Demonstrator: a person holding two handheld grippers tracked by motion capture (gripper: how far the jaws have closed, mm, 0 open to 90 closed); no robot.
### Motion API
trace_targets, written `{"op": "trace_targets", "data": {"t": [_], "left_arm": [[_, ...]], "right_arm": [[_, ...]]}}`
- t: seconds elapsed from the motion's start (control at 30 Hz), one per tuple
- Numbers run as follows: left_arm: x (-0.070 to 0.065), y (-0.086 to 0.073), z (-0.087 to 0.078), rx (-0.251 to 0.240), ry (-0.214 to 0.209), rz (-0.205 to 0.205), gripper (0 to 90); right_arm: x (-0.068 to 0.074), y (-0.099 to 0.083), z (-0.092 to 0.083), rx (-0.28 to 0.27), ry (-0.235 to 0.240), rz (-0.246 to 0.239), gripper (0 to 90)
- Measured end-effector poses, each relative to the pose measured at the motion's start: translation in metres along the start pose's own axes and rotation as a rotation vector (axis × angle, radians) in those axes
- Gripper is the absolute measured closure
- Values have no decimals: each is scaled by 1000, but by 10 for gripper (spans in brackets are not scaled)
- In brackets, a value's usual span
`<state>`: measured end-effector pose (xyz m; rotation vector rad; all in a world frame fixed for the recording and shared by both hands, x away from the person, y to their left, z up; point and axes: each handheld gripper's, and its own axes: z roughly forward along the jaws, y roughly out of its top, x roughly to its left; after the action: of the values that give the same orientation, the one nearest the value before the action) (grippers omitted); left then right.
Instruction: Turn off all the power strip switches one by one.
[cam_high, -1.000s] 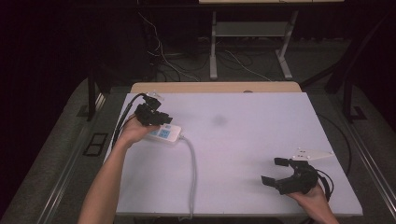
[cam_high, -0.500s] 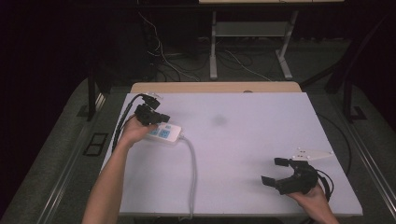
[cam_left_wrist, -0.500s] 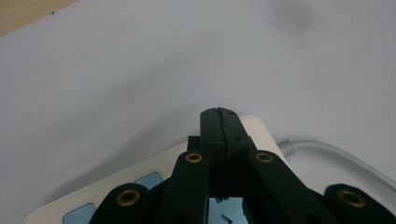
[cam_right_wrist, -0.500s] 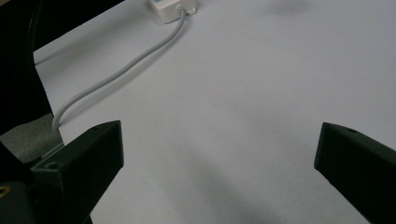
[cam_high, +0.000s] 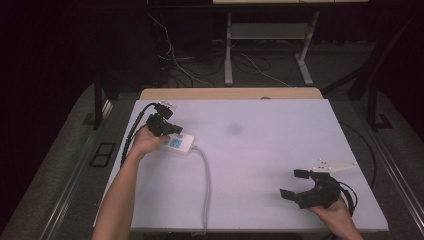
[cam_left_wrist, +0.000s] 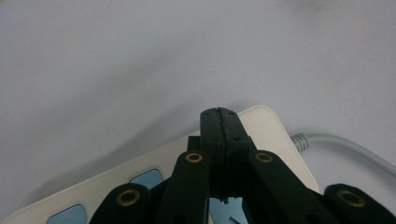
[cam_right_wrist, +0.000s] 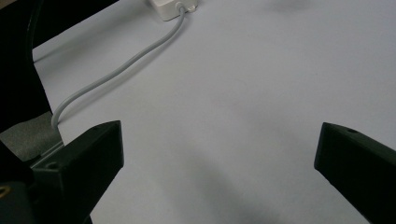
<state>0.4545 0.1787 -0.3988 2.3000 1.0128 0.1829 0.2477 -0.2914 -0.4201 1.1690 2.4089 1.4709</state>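
Note:
A white power strip (cam_high: 176, 143) with blue sockets lies at the table's left side, and its grey cable (cam_high: 206, 180) runs toward the front edge. My left gripper (cam_high: 172, 130) is held over the strip by a hand. In the left gripper view the jaws are pressed together with nothing between them, and the left gripper (cam_left_wrist: 218, 114) has its tips just above the power strip (cam_left_wrist: 266, 128) near its cable end. My right gripper (cam_high: 293, 183) rests at the front right, open and empty. The right gripper (cam_right_wrist: 219, 140) looks across bare table toward the cable (cam_right_wrist: 126, 65) and the strip's end (cam_right_wrist: 170, 7).
The white table (cam_high: 275, 125) has a faint dark smudge (cam_high: 234, 129) near its middle. Dark floor with loose cables and a metal stand (cam_high: 270, 40) lies beyond the far edge. A floor rail runs along each side of the table.

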Motion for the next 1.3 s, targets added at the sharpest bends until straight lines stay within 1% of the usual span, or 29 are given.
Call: {"op": "trace_targets", "data": {"t": [0.07,0.17,0.23,0.27,0.33,0.37,0.43,0.5,0.57,0.6,0.7,0.77,0.87,1.07,1.1,1.23,1.3], "left_arm": [[-1,-2,3,6,7,4,890],[0,-4,5,16,4,3,891],[2,-6,5,2,-7,-15,892],[3,-7,5,0,-8,-17,892],[2,-9,6,-21,-6,-31,893],[2,-10,6,-26,-4,-25,893],[2,-12,5,-39,-4,-33,895],[3,-12,5,-41,-9,-39,896],[2,-11,5,-32,-2,-29,896],[2,-11,5,-28,-2,-31,897],[6,-12,6,-23,-27,-76,898],[7,-11,7,-26,-37,-84,898],[6,-9,7,-13,-28,-65,897],[6,-9,7,-13,-24,-66,897],[5,-9,7,-15,-22,-55,897],[4,-8,6,-7,-9,-34,897],[3,-8,7,-6,-4,-35,897]], "right_arm": [[0,0,0,2,-2,-1,9],[0,0,-1,3,-5,0,10],[-1,0,-1,2,-6,1,10],[-1,0,-1,0,-8,-1,9],[-1,0,-1,0,-8,-1,9],[-1,0,-1,2,-9,-1,9],[-1,0,-1,2,-10,-2,9],[-1,0,-1,0,-11,-5,10],[-1,0,-2,-1,-11,-7,10],[0,0,-2,-5,-15,-7,10],[0,1,-3,-9,-17,-6,9],[0,1,-3,-10,-18,-8,10],[0,1,-3,-10,-19,-10,10],[-1,1,-5,-14,-21,-7,9],[-2,1,-5,-15,-22,-6,10],[-2,1,-5,-14,-24,-6,9],[-2,1,-5,-14,-24,-4,9]]}}
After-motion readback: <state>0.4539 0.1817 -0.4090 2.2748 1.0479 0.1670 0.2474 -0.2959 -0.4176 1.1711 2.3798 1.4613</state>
